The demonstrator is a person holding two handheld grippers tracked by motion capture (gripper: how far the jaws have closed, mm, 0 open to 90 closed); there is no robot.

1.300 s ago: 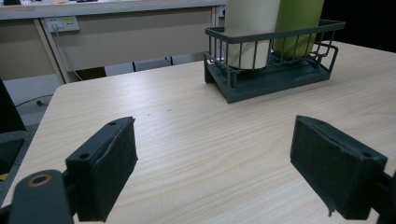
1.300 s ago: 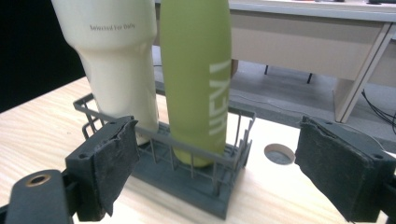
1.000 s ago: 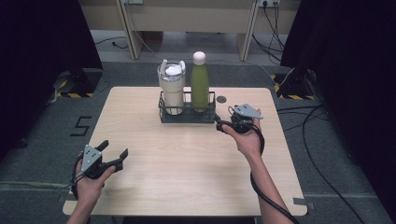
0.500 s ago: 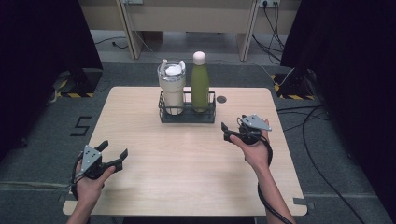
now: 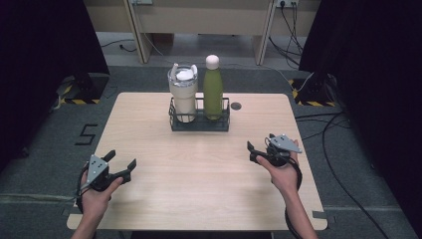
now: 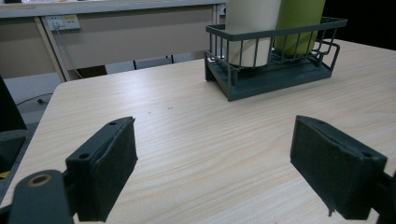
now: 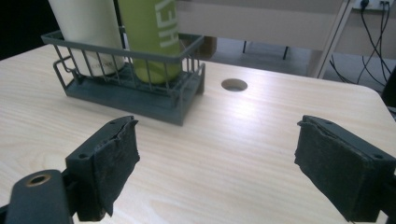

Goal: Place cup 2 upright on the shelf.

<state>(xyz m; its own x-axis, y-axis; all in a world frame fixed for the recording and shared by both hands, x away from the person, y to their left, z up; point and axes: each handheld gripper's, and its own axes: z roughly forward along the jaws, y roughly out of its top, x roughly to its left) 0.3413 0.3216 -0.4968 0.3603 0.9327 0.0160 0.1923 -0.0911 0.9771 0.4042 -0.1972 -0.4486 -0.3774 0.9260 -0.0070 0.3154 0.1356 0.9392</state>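
A dark wire basket [image 5: 199, 122] stands at the far middle of the wooden table [image 5: 199, 169]. It holds a cream tumbler [image 5: 182, 94] with a clear lid on the left and a green bottle [image 5: 213, 89] with a white cap on the right. My left gripper [image 5: 121, 162] rests open near the front left corner, nothing between its jaws. My right gripper [image 5: 252, 151] is open and empty at the right side, well short of the basket. The basket [image 6: 275, 60] lies ahead in the left gripper view and at the upper left, as basket [image 7: 130, 79], in the right gripper view.
A round cable hole [image 5: 236, 105] is cut in the table right of the basket. Cables [image 5: 343, 164] trail on the floor to the right. A beige desk [image 5: 199, 20] stands behind the table.
My right gripper has pulled back from beside the basket toward the front right of the table and sunk a little, jaws unchanged. The left gripper has stayed put.
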